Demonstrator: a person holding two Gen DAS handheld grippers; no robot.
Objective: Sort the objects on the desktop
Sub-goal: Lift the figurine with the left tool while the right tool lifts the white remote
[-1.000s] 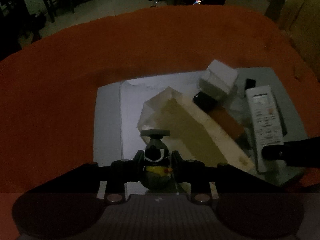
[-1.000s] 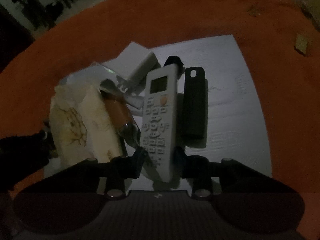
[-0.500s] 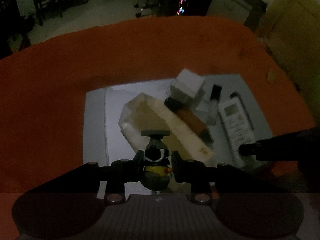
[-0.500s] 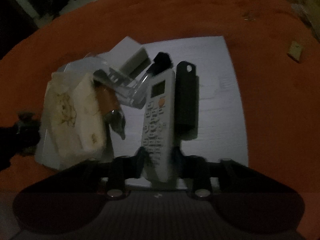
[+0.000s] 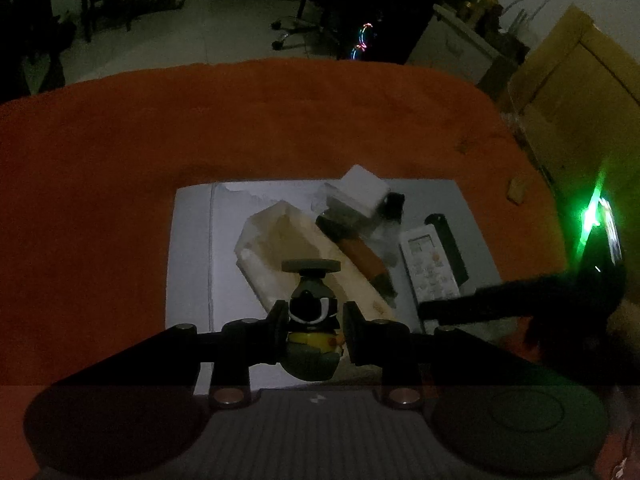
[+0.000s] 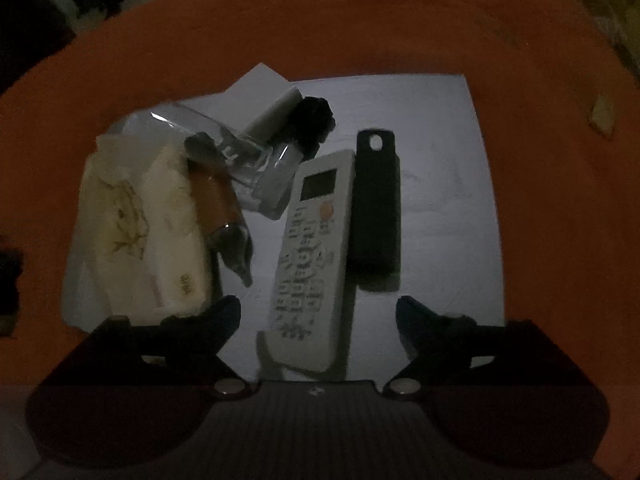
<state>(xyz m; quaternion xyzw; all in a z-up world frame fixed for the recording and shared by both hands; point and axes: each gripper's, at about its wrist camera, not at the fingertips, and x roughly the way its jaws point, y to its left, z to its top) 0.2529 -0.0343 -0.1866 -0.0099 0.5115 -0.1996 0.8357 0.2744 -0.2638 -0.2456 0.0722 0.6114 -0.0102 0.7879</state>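
My left gripper (image 5: 314, 330) is shut on a small toy figure (image 5: 313, 338) with a grey cap and a yellow band, held above the white sheet (image 5: 192, 264). On the sheet lies a white remote control (image 6: 310, 256), with a black oblong case (image 6: 376, 208) beside it on the right. My right gripper (image 6: 318, 312) stands over the remote's near end; its jaws are opening, wide apart, and the pads do not touch the remote. A cream tissue pack (image 6: 140, 228), an orange tube (image 6: 218, 204), a clear plastic piece (image 6: 240, 160) and a white box (image 6: 262, 96) crowd the sheet's left half.
An orange cloth (image 5: 120, 152) covers the table all round the sheet. A small tan scrap (image 6: 602, 114) lies on the cloth to the right. The right gripper's dark body (image 5: 520, 300) shows in the left wrist view, with a green light (image 5: 592, 212) behind. Furniture stands beyond the table's far edge.
The right gripper's jaws were shut on the white remote and have now sprung wide, leaving it on the sheet. The left gripper has risen with the toy figure, so the sheet looks smaller.
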